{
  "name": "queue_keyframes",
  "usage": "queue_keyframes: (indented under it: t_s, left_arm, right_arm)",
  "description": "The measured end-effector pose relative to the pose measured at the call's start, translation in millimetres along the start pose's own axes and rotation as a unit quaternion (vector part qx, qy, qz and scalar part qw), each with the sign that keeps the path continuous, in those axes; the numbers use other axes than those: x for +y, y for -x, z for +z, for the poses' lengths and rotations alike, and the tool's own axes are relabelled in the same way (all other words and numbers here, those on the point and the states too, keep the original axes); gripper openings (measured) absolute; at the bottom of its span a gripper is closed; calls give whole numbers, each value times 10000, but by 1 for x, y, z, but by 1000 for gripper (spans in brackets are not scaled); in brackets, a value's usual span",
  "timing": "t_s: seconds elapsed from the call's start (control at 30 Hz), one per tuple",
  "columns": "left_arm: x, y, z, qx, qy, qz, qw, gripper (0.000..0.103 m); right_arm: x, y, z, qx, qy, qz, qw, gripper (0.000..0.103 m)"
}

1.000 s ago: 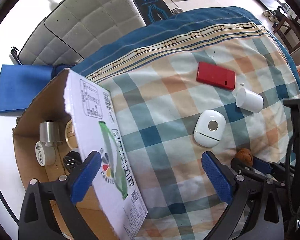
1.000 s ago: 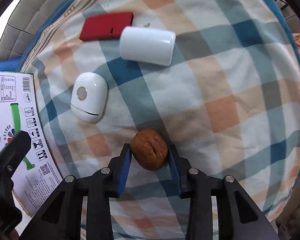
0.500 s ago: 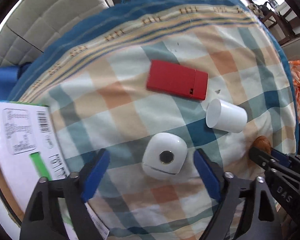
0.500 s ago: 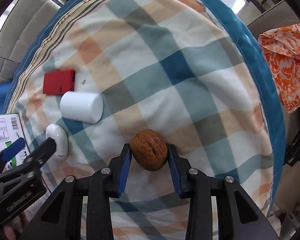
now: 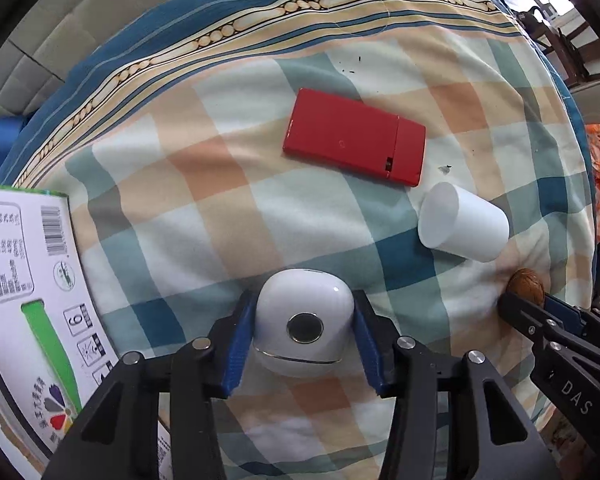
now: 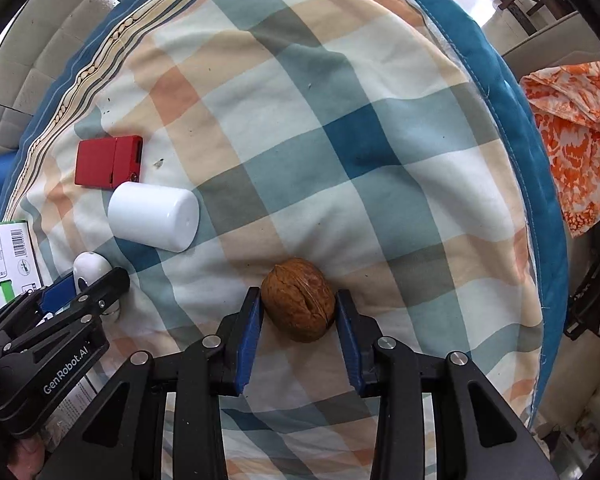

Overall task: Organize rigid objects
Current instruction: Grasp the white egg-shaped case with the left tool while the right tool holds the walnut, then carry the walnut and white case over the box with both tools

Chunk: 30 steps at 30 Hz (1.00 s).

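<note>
The left gripper [image 5: 304, 332] has its blue pads pressed against both sides of a white rounded case [image 5: 304, 330] with a round metal button on top, which sits on the checked quilt [image 5: 228, 216] close to its near edge. The right gripper [image 6: 299, 312] is clamped on a walnut [image 6: 299, 299], also near the quilt's near edge, toward its right side. Further in lie a white cylindrical cup [image 5: 462, 226] on its side and, beyond it toward the far edge, a flat red box [image 5: 354, 142]; neither is touched by a gripper. The printed flap of a cardboard box [image 5: 24, 280] overhangs the quilt's left edge, and it is probably where the items are meant to go. The risks from here look like slips: the case is smooth and domed, so the pads may squeeze it out as it is lifted, and the walnut's round shell could roll between narrow pads. With the two grippers working near each other, a hurried swing toward the cardboard box could knock one against the other or nudge the cup so it rolls across the soft quilt.
</note>
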<state>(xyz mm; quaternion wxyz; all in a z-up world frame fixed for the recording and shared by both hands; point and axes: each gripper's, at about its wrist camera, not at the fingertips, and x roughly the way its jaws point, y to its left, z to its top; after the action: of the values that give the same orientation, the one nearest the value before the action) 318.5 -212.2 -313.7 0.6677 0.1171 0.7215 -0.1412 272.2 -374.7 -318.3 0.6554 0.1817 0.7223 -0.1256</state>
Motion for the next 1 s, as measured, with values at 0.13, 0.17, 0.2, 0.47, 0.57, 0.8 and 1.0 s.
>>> queue_keyframes:
  t_s: [0.13,0.17,0.2,0.47,0.57,0.8,1.0]
  left_arm:
    - [6,13,-17,-76,194,-86,9997,44]
    - [7,18,-24,-109,229,-135,9996,44]
    - [8,22,-27,-134,246,-161,9995,44]
    - [18,90,-70,-720,331,-419,9960,44]
    - [37,121,-82,-1008,436,-501,9927,44]
    - [114,176,-125,-1494,804,-533,9841,44]
    - [195,190,-160,-1652,1347,-394,9762,45]
  right_arm:
    - [7,7,-12,-29,66,75,9999,38]
    - [8,9,-14,-34,87,103,9999,38]
    - [11,13,-18,-53,119,134,9998,39]
    - [44,56,-49,-308,464,298,9980,38]
    - [65,84,-64,-486,700,389,9956,38]
    - [133,127,-104,-717,1268,797,9861,38]
    - [222,133,-138,-674,1853,1101,9742,38]
